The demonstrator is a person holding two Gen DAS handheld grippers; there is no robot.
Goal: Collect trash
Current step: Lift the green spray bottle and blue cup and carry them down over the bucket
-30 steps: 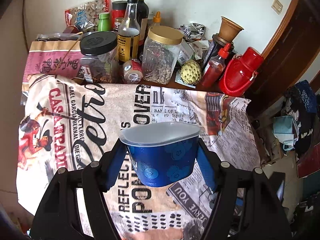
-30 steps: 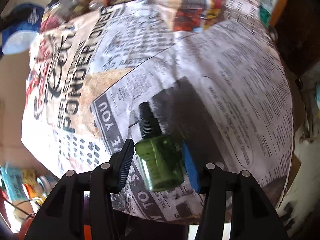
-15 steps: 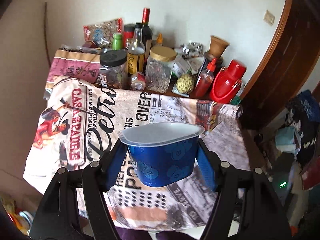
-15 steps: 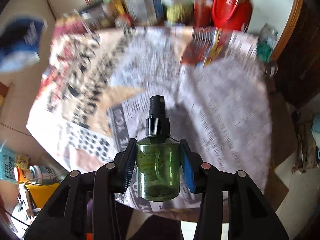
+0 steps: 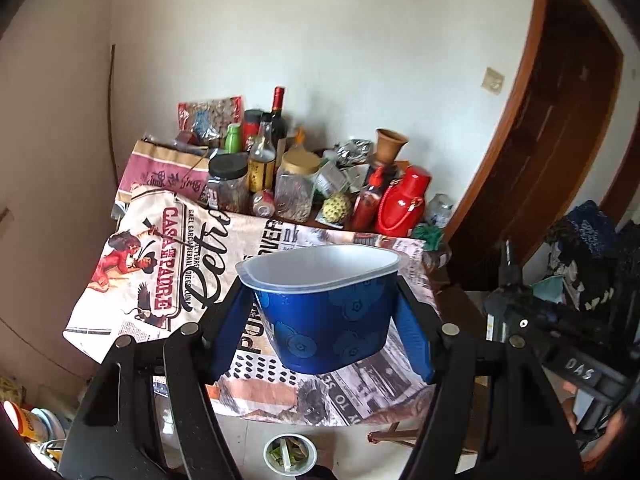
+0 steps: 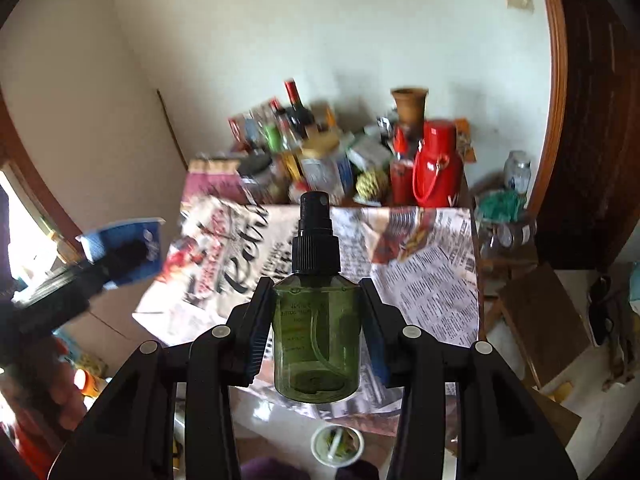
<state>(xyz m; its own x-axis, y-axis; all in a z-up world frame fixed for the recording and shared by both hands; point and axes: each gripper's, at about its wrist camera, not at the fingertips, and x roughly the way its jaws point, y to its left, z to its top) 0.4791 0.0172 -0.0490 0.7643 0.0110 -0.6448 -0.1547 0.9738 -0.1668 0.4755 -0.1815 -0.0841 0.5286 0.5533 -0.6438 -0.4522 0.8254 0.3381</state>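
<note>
Left tool clamps the blue tub, mid-frame above the worktop; right tool grips the upright green sprayer. Bin sits bottom centre, directly below both, looks the drop target.

left tool – clamped, raised | right tool – clamped, raised
</note>
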